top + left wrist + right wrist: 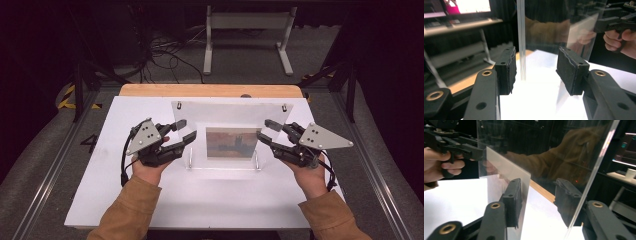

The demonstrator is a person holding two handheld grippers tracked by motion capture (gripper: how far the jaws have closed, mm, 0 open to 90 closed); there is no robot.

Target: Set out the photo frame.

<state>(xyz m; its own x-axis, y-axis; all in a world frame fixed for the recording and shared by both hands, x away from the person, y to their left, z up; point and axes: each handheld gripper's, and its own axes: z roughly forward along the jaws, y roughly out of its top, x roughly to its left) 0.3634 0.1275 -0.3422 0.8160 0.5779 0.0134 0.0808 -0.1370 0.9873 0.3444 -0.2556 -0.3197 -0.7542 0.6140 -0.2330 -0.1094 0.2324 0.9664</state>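
Observation:
A clear acrylic panel [225, 114] stands upright on the white tabletop [200, 200], holding a dusky picture [231, 143] in its lower half. My left gripper [183, 130] is open with its jaws on either side of the panel's left edge. My right gripper [265, 129] is open astride the right edge. In the left gripper view the panel's edge [521, 37] rises between the pads of my left gripper [537, 71], nearer the left one, not touching. In the right gripper view the panel [549, 157] passes between the pads of my right gripper [539, 202]; the picture's pale back [506, 171] shows.
A wooden strip [210, 90] borders the table's far edge. Beyond it on the floor stand a white metal frame [247, 30] and loose cables [160, 55]. Two small feet hold the panel at its base [190, 165].

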